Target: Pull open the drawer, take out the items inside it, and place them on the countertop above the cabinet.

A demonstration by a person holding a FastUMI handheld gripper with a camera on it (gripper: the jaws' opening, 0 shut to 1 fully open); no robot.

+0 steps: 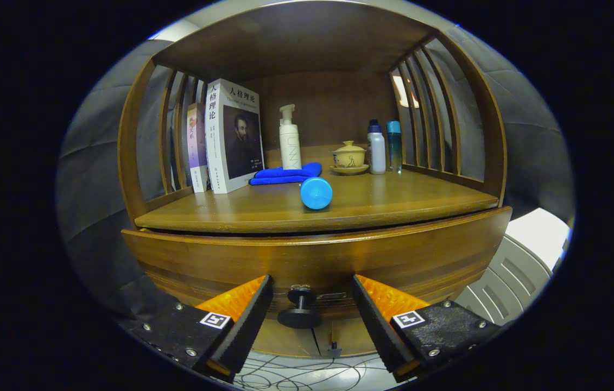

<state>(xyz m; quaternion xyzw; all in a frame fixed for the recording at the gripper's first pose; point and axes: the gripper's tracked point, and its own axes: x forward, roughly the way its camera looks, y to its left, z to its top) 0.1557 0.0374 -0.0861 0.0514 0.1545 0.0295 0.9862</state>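
Note:
A dark wooden cabinet has a closed drawer (312, 260) with a round black knob (300, 309) on its front. My gripper (312, 315) is open, and the knob sits between the two fingers without either touching it. Above the drawer is the wooden countertop (393, 209). On it lies a blue cylinder (316, 193) on its side near the front edge, with a folded blue cloth (285, 174) just behind it. The drawer's inside is hidden.
At the back of the countertop stand books (230, 136), a white pump bottle (289, 138), a lidded tea bowl on a saucer (349, 157) and two small bottles (384, 146). Slatted wooden sides enclose the shelf. A grey ribbed object (513, 271) lies right of the cabinet.

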